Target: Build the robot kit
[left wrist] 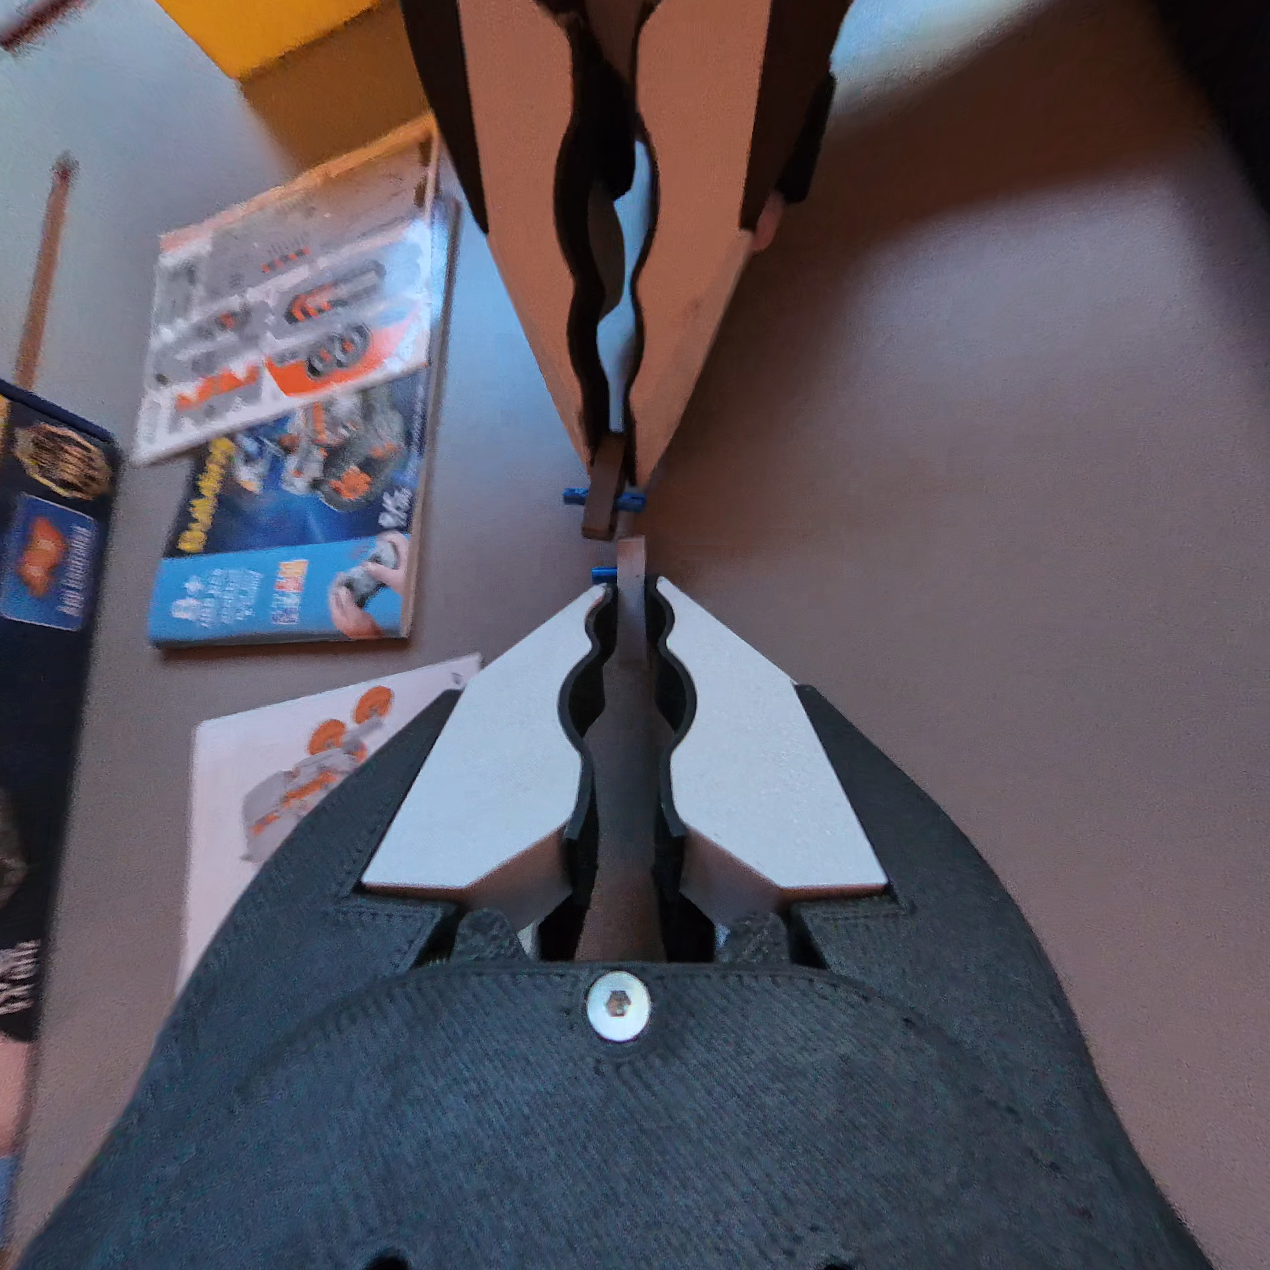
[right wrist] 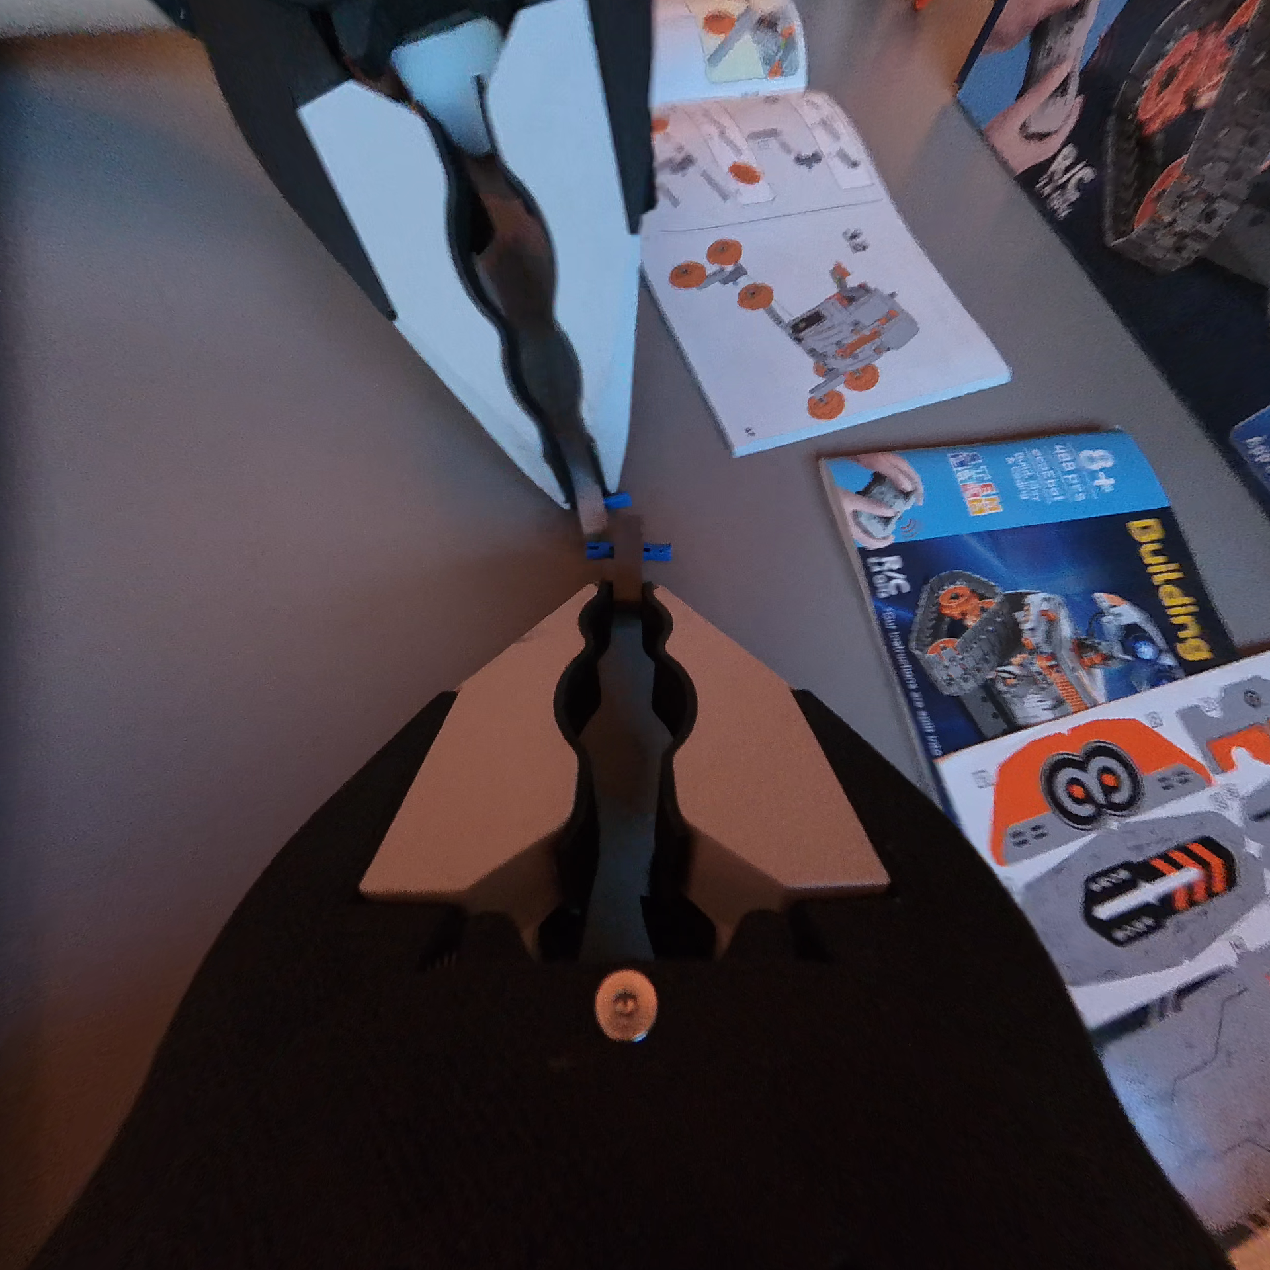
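In the left wrist view my left gripper [left wrist: 631,589] is shut on a thin grey building beam [left wrist: 631,560] that has a small blue pin [left wrist: 601,571] in its side. My right gripper [left wrist: 608,450] comes in from the top, shut on a second grey beam [left wrist: 603,505] with a blue pin [left wrist: 574,495] through it. The two beam tips nearly touch above the grey table. The right wrist view shows the same meeting: my right gripper [right wrist: 624,589] holds its beam [right wrist: 627,543] with blue pins [right wrist: 598,550], and the left gripper [right wrist: 589,495] holds its beam [right wrist: 591,519].
A blue building-set booklet [left wrist: 288,550] lies under a sticker sheet [left wrist: 288,323] at the left. An open instruction booklet [right wrist: 825,309] and a dark printed box [right wrist: 1134,137] lie nearby. A yellow box [left wrist: 275,34] stands at the far left. The grey table [left wrist: 962,481] stretches to the right. Both grippers' tips are close together, under 4 cm apart.
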Available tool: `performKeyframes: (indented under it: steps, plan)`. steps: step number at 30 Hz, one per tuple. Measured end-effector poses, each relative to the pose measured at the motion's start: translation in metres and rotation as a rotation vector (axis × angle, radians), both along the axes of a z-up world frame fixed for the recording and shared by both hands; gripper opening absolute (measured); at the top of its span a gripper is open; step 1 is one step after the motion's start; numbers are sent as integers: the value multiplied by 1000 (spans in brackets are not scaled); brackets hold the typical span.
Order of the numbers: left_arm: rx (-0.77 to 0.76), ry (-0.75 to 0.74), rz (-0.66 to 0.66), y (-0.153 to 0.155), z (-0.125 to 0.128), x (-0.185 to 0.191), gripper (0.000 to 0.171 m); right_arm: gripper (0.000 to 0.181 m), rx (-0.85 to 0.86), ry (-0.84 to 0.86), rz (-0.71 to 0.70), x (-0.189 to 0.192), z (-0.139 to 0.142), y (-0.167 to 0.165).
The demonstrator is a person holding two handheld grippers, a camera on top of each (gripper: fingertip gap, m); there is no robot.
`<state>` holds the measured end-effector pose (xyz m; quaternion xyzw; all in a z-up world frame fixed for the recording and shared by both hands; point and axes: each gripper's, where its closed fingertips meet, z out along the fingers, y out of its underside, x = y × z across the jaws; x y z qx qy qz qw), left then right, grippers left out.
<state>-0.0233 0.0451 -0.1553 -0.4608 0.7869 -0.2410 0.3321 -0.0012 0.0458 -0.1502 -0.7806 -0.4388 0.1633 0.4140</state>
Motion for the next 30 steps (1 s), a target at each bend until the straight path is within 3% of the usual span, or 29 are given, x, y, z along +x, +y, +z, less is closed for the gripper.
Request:
performKeyframes:
  steps: [1, 7, 11, 14, 18, 21, 30]
  plan:
    - [28, -39, -8, -1, 11, 3, 5, 7, 15, 13, -18, 5, 8, 4]
    - [56, -299, 25, 17, 120, 25, 5, 7, 115, 281, -149, 44, 120, 45]
    - [-11, -412, 18, 24, 171, 37, 5, 6, 199, 146, -228, 68, 166, 63]
    - [99, -428, 9, 27, 175, 39, 5, 6, 255, 48, -152, 62, 182, 56]
    - [235, -378, 12, 35, 161, 36, 5, 6, 326, -7, -75, 57, 180, 52]
    - [307, -407, 7, 33, 171, 37, 5, 6, 322, -38, -145, 62, 181, 61]
    - [483, -472, -10, 24, 188, 35, 5, 6, 482, -119, -129, 36, 202, 61]
